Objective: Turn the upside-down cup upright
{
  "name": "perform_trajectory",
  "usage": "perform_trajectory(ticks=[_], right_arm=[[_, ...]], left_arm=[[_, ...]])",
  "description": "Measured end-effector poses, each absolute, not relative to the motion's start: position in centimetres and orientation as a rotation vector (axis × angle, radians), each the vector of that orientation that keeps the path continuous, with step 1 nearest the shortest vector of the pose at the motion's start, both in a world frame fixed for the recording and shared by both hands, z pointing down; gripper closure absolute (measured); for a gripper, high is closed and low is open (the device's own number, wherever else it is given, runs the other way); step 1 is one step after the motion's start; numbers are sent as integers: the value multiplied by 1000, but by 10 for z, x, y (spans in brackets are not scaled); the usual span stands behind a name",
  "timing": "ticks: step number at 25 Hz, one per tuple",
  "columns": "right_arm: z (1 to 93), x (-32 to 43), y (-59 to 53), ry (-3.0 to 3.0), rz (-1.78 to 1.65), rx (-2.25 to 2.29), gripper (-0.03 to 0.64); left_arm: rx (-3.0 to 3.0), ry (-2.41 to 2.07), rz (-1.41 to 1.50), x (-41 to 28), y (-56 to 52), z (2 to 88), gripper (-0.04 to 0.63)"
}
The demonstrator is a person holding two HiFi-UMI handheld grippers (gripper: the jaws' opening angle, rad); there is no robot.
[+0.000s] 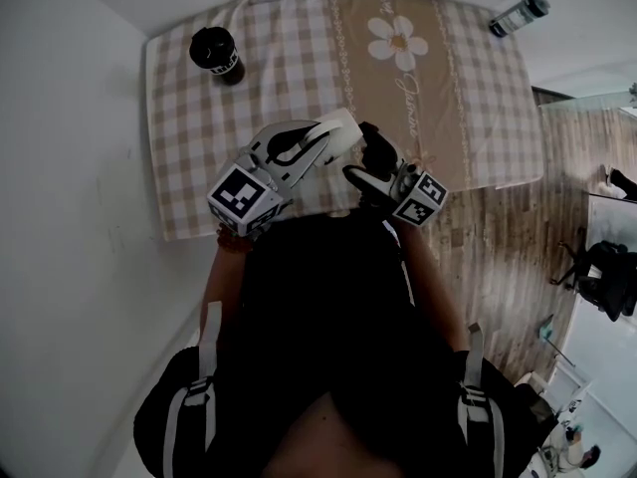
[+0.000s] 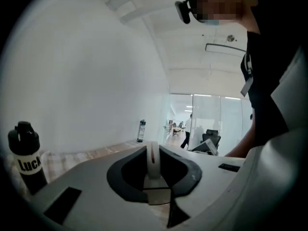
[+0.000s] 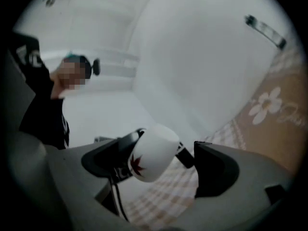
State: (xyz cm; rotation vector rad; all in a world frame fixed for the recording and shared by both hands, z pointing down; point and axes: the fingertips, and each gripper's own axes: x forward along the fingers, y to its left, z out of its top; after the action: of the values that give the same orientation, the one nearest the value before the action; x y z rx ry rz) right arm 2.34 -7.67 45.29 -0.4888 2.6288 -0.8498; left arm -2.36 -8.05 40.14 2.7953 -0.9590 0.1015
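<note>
A white cup [image 1: 335,130] with a red leaf print [image 3: 136,164] hangs tilted in the air above the near edge of the checked tablecloth [image 1: 199,167]. My left gripper [image 1: 320,145] is shut on its wall; in the left gripper view the thin white wall [image 2: 152,159] shows edge-on between the jaws. My right gripper [image 1: 360,163] is close on the cup's right. In the right gripper view the cup [image 3: 153,150] sits between wide-apart jaws, near the left one and clear of the right one, so that gripper [image 3: 159,163] is open.
A black bottle [image 1: 215,54] stands at the cloth's far left corner and also shows in the left gripper view [image 2: 26,155]. A clear bottle [image 1: 518,14] lies beyond the far right corner. White wall runs along the left, wooden floor on the right.
</note>
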Motion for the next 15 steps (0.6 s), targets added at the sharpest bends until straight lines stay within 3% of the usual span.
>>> perform_trajectory(ticks=[1,5,8,15], right_arm=[[447,22,-77,2546,-917,-415,146],[451,-6,-74,2456,-1099,-241,147],[451,-17,-66,2461,-1146,-145,249],[465,-9,-64,2721,-1103,-164,250]], left_arm=[[2776,-936,53,-25,-80,401,543],[2733,-857,-87,-21,-75,397,543],[2699,-849,-105,-21,-75,397,543],[2709,-781,-58,-12,-75,410,543]])
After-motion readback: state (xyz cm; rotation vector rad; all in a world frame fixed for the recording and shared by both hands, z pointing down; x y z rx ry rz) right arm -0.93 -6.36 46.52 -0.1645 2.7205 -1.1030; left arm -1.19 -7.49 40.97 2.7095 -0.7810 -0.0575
